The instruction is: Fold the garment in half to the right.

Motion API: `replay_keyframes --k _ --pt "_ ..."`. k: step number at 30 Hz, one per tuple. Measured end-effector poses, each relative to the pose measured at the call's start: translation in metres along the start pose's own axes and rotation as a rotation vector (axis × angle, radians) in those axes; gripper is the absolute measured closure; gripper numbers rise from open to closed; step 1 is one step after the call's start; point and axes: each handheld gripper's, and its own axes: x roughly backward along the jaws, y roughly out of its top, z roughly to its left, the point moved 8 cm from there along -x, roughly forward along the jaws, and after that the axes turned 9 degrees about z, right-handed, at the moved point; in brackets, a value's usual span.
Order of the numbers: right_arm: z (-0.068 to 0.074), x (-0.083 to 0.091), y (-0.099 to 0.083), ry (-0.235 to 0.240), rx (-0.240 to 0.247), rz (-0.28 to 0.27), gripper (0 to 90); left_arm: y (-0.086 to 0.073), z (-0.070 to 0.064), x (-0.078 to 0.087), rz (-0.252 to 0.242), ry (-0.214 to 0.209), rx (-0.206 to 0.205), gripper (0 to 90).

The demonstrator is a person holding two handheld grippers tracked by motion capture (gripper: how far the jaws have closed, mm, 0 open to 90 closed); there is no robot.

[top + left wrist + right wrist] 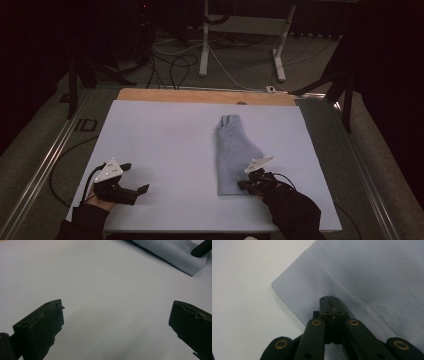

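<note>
High view, folded grey garment (233, 152) stretching ahead of my right gripper (248, 184), my left gripper (134, 181) well apart beside it, left gripper view, jaws wide apart over bare table (105, 290), right gripper view, jaws pressed together on garment's ribbed hem (312, 287).

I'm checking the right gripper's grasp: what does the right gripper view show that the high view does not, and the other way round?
Right gripper view: the jaws pressed together on the ribbed hem of the garment, with the rib texture and a stitched seam clear.
High view: the whole folded garment lying lengthwise on the table, the left gripper open and apart from it, both sleeved hands, and the floor with cables beyond.
Both: the right gripper at the garment's near end, on the pale table.
</note>
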Motion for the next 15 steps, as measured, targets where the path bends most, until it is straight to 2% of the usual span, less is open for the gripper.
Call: replay_keyframes --k 3,10,11,12,14,15 --pt "0.002 0.005 0.004 0.010 0.012 -0.024 89.0 0.000 0.001 0.001 -0.003 0.003 -0.004 0.7" --pt "0.002 0.014 0.015 0.018 0.008 -0.078 78.1 0.000 0.002 0.002 -0.007 0.006 0.004 0.7" --pt "0.001 0.016 0.018 0.017 0.007 -0.088 70.5 0.000 0.002 0.003 -0.007 0.006 0.003 0.7" --pt "0.000 0.017 0.020 0.022 0.005 -0.094 68.7 0.000 0.001 0.003 -0.006 0.006 0.000 0.7" --pt "-0.001 0.021 0.024 0.013 0.014 -0.110 57.3 0.000 0.001 0.002 -0.004 0.006 -0.001 0.7" --pt "-0.001 0.021 0.024 0.013 0.014 -0.110 57.3 0.000 0.001 0.002 -0.004 0.006 -0.001 0.7"
